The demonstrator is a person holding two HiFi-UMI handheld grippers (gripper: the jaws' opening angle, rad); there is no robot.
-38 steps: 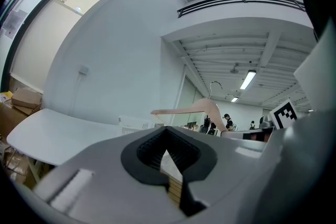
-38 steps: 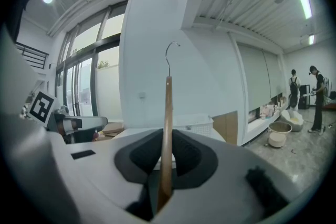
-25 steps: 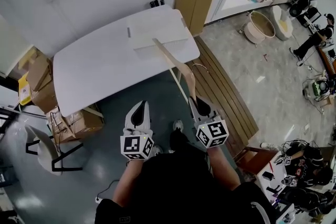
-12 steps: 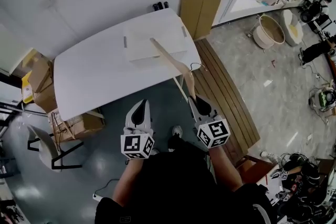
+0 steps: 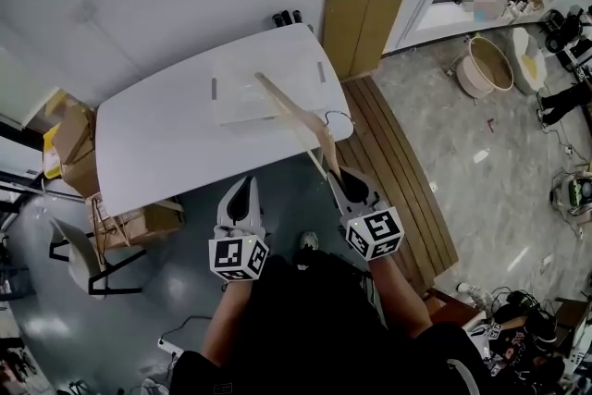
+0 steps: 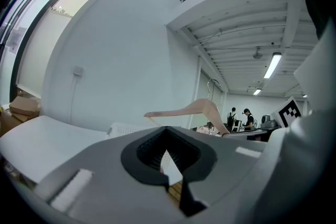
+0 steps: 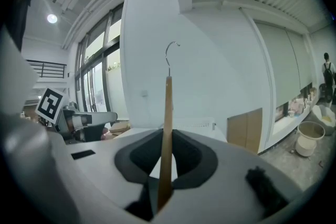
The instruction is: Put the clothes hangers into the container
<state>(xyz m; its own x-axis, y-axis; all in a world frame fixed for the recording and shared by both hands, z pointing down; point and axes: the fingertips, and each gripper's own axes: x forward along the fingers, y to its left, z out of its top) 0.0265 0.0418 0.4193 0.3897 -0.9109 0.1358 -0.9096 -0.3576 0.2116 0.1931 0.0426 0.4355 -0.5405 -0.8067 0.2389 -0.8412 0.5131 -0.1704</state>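
Observation:
A wooden clothes hanger [image 5: 303, 118] with a metal hook slants up from my right gripper [image 5: 340, 173], which is shut on its lower end. Its far end reaches over the white container [image 5: 222, 90] lying on the white table [image 5: 153, 139]. In the right gripper view the hanger [image 7: 167, 123] stands edge-on between the jaws of the right gripper [image 7: 164, 176], hook on top. My left gripper [image 5: 242, 191] hangs in front of the table's near edge, shut and holding nothing. The left gripper view shows the hanger [image 6: 195, 108] to the right and the container [image 6: 126, 128] ahead.
Cardboard boxes [image 5: 69, 139] and a chair [image 5: 88, 259] stand left of the table. A wooden slat panel [image 5: 398, 171] lies on the floor to the right. A cardboard sheet [image 5: 363, 14] leans on the wall, with a bucket [image 5: 486, 65] beyond. Small dark things [image 5: 285, 17] sit at the table's far edge.
The hanger's far end has swung a little to the left over the container. Both grippers have stayed at about the same place, and the right one still holds the hanger.

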